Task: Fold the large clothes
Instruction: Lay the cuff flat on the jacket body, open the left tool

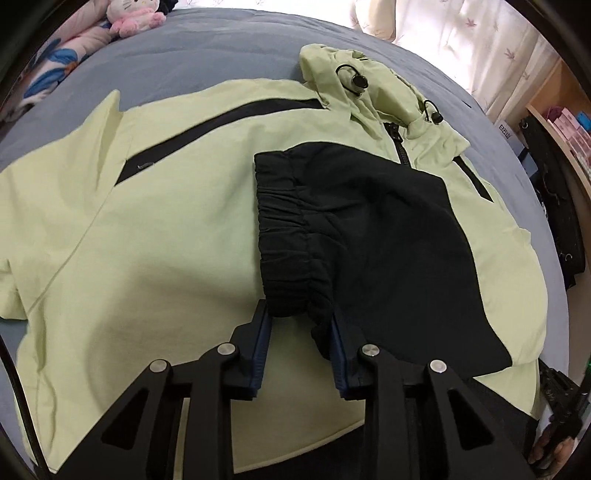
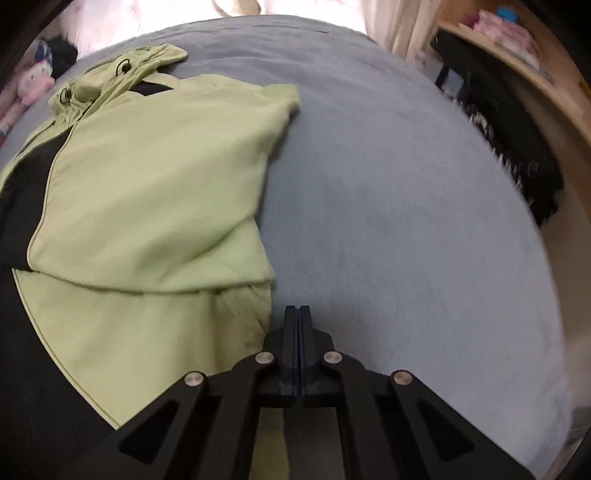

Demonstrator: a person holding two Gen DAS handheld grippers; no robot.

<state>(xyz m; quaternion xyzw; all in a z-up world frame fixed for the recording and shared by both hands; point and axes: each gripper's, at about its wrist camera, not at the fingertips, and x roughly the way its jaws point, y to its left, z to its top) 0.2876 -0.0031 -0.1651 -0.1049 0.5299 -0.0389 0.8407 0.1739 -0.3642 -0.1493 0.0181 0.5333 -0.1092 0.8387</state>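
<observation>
Little can be read here — the white box point(image 1: 506, 130) by the wooden shelf in the left wrist view carries dark printed characters, too small and blurred to make out. The pink plush toy point(image 1: 130, 16) shows faint lettering on its head — illegible.

The left wrist view sits low and close behind the left tool point(image 1: 301, 325), looking forward and down across the jacket point(image 1: 147, 221) toward its hood point(image 1: 354, 74) and the curtain point(image 1: 461, 33) at the bed's far edge. The right wrist view rides behind the right tool point(image 2: 297, 314), higher and farther back, facing the same way over open bed point(image 2: 406, 203), with the jacket point(image 2: 147, 192) to its left. Both take in the jacket, hood point(image 2: 122, 70), grey bed point(image 1: 184, 55), plush toy point(image 1: 129, 18) and the wooden shelf point(image 1: 554, 125) at right.
</observation>
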